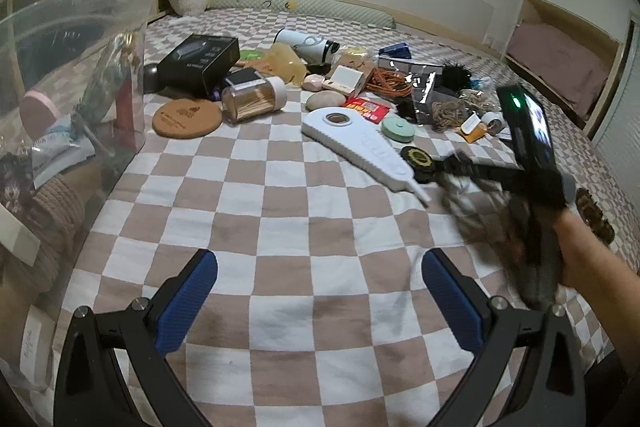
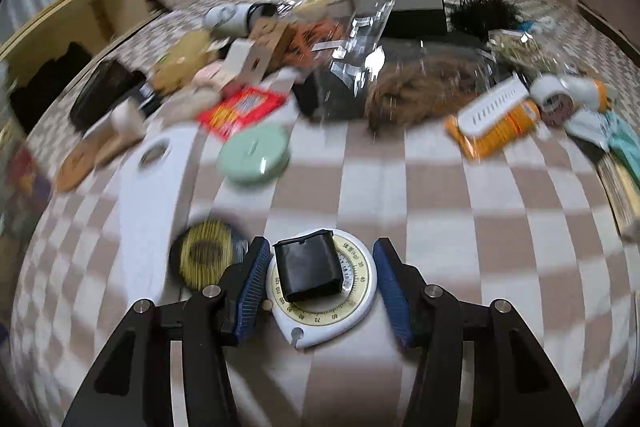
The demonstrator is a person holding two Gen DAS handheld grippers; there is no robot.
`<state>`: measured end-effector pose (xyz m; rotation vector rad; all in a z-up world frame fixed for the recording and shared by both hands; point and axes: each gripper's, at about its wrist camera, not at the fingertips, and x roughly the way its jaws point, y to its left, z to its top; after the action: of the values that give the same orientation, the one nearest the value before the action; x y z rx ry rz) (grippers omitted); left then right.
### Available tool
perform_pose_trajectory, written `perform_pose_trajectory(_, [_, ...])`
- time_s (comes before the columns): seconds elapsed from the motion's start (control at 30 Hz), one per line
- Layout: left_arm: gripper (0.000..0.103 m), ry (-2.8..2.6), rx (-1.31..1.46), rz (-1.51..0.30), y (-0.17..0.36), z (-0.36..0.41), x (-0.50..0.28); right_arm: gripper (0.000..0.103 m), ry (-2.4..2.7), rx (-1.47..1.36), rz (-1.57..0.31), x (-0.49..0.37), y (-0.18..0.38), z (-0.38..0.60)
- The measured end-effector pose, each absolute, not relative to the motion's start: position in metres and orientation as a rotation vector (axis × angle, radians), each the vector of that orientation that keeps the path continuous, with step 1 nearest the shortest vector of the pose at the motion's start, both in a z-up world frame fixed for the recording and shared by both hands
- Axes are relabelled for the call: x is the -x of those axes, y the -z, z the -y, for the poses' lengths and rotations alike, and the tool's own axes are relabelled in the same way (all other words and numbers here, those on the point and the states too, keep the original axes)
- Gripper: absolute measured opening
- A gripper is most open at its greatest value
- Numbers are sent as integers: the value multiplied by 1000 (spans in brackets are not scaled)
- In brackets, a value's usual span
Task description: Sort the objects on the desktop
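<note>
My right gripper [image 2: 320,287] is closed around a white dial scale [image 2: 320,311] that has a black strap on its face; the pads touch its two sides, and the view is blurred by motion. A black and yellow round disc [image 2: 206,255] lies just left of it. In the left wrist view the right gripper's body [image 1: 528,143] reaches toward that disc [image 1: 418,159] at the right. My left gripper [image 1: 318,287] is open and empty above the checkered bedspread [image 1: 280,187]. A long white power strip [image 1: 360,143] and a green round case [image 1: 397,129] lie ahead.
A clear plastic bin [image 1: 72,67] with rope and packets inside stands at the left. A pile of items lies across the bed: black box [image 1: 200,61], toothpick jar [image 1: 256,99], cork coaster [image 1: 187,117], orange cable [image 1: 390,81], white bottle [image 1: 304,43], orange pill bottle [image 2: 496,123].
</note>
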<state>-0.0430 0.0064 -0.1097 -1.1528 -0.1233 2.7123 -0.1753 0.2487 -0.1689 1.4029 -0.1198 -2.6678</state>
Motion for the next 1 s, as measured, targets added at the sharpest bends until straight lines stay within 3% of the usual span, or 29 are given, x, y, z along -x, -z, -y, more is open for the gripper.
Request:
perform_pose_trajectory(0.23, [102,-2705,1134,138,105,-7,41,57,2587,-1407,-58,110,160,-230])
perform_pose_trajectory(0.3, [102,-2705,1135,146,104,-6,41,93,2600,-1387,-21,104,150,-231])
perform_pose_trajectory(0.5, [102,-2714,1138,158,105,0,44,95,2661,-1279,164,146,104,-232])
perform_pose_trajectory(0.53, [102,-2716,1141,164,105,1,45,93,2658,-1293,176,163,101,-229])
perform_pose_trajectory(0.6, [102,-2712,1154,181,108,3,47,55,2638,-1317,212,199,98,-224])
perform_pose_trajectory(0.67, [102,-2710,1166,178,111,3,49,39,2622,-1380,253,223,104,-221])
perform_pose_trajectory(0.83, [102,-2704,1187,146,117,2,51,37,2591,-1531,324,289,128,-207])
perform_pose_trajectory(1.0, [102,-2701,1192,145,118,3,52,37,2555,-1670,241,312,158,-199])
